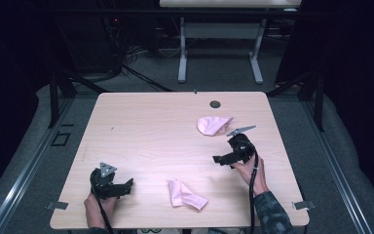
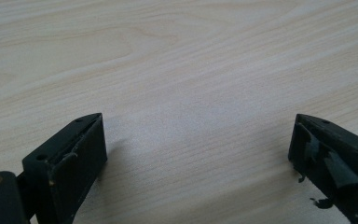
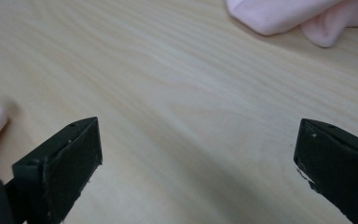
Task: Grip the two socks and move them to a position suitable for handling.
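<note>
Resting low over the wooden table (image 1: 141, 126), both tools appear idle between handling steps; the left gripper (image 1: 126, 185) sits at the near left corner with its jaws spread wide and nothing between them, bare wood grain showing ahead in the left gripper view; the right gripper (image 1: 217, 159) is held at the right side, jaws likewise wide apart and empty. Two pink cloths are the items in hand: the near cloth (image 1: 185, 195) lies crumpled close to the front edge, between the two grippers and touching neither; the far cloth (image 1: 213, 125) lies bunched just beyond the right gripper, and in the right gripper view it shows at the top edge (image 3: 284, 14). Judged stage: an approach, no grasp made. The next move likely calls for lowering one jaw pair onto a cloth edge and closing on thin fabric lying flat against wood; a slip is possible. Surroundings: a round cable hole (image 1: 215, 104) near the far edge; nothing obstructs either reach.
</note>
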Demonstrator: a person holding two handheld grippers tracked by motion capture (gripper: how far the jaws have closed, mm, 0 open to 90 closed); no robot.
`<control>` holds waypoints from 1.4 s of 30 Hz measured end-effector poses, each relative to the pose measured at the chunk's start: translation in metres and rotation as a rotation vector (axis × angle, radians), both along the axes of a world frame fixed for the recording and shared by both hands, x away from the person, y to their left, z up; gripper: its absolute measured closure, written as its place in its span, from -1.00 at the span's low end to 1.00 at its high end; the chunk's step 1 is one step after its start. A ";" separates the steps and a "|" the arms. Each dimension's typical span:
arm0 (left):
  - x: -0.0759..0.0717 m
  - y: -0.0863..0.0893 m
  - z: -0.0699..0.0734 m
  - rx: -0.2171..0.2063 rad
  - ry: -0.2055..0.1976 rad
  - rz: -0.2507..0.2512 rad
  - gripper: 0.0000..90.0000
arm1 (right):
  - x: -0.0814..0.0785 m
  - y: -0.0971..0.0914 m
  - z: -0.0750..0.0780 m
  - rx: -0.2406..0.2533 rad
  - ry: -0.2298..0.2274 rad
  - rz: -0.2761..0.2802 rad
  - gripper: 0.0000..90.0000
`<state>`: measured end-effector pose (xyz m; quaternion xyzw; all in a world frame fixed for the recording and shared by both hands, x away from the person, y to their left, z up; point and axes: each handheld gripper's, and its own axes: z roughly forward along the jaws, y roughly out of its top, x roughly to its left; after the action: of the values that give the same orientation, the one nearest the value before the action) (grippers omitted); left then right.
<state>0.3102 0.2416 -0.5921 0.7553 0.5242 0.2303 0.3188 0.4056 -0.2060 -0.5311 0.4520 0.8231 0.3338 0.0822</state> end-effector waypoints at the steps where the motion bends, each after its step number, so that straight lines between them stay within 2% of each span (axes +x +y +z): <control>1: 0.000 0.000 0.000 0.002 0.002 -0.002 -0.90 | 0.006 -0.002 0.000 0.005 0.004 -0.018 -1.00; 6: 0.000 0.000 0.000 -0.001 0.000 0.000 -0.90 | 0.030 -0.004 0.002 0.000 0.008 -0.070 -1.00; 7: 0.000 0.000 0.000 0.003 0.001 -0.002 -0.90 | 0.044 -0.007 0.005 -0.002 0.026 -0.092 -1.00; 9: 0.000 0.000 0.000 0.002 0.000 -0.001 -0.90 | 0.048 -0.008 0.006 0.000 0.027 -0.104 -1.00; 14: 0.000 0.000 0.000 0.002 0.001 -0.002 -0.89 | 0.078 -0.011 0.015 0.018 0.056 -0.143 -1.00; 18: 0.000 0.000 0.000 0.000 0.000 -0.004 -0.88 | 0.101 -0.006 0.020 -0.012 0.094 -0.161 -1.00; 21: 0.000 0.000 0.000 0.001 0.000 -0.005 -0.88 | 0.118 -0.002 0.023 -0.046 0.101 -0.181 -1.00; 23: 0.000 0.000 0.000 0.002 0.000 -0.005 -0.88 | 0.126 0.001 0.024 -0.038 0.116 -0.199 -1.00; 24: 0.000 0.000 0.000 0.002 0.000 -0.006 -0.88 | 0.132 0.003 0.024 -0.059 0.121 -0.212 -1.00; 26: 0.000 0.000 0.000 0.001 0.000 -0.006 -0.88 | 0.140 0.005 0.022 -0.072 0.147 -0.211 -0.98; 27: 0.000 0.000 0.000 0.000 -0.001 -0.006 -0.87 | 0.146 0.008 0.019 -0.089 0.145 -0.227 -0.89; 29: 0.000 0.000 0.000 0.000 0.000 -0.007 -0.87 | 0.148 0.011 0.015 -0.084 0.143 -0.241 -0.83; 30: 0.000 0.000 0.000 -0.001 -0.001 -0.007 -0.87 | 0.151 0.011 0.013 -0.087 0.165 -0.238 -0.70; 31: 0.000 0.000 0.000 -0.001 -0.003 -0.008 -0.86 | 0.154 0.011 0.010 -0.076 0.170 -0.238 -0.67; 33: 0.000 0.000 0.000 -0.001 -0.004 -0.009 -0.86 | 0.157 0.012 0.002 -0.084 0.187 -0.250 -0.58; 35: 0.000 0.000 0.000 -0.001 -0.003 -0.009 -0.86 | 0.159 0.013 -0.006 -0.097 0.184 -0.267 -0.49; 36: 0.000 0.000 0.000 -0.001 -0.003 -0.010 -0.86 | 0.159 0.013 -0.008 -0.111 0.192 -0.259 -0.45; 42: 0.000 0.000 0.000 -0.002 -0.004 -0.010 -0.85 | 0.163 0.015 -0.023 -0.112 0.188 -0.288 -0.19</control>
<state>0.3099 0.2415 -0.5918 0.7571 0.5202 0.2296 0.3216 0.5684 -0.1912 -0.5539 0.5890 0.7713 0.2285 0.0765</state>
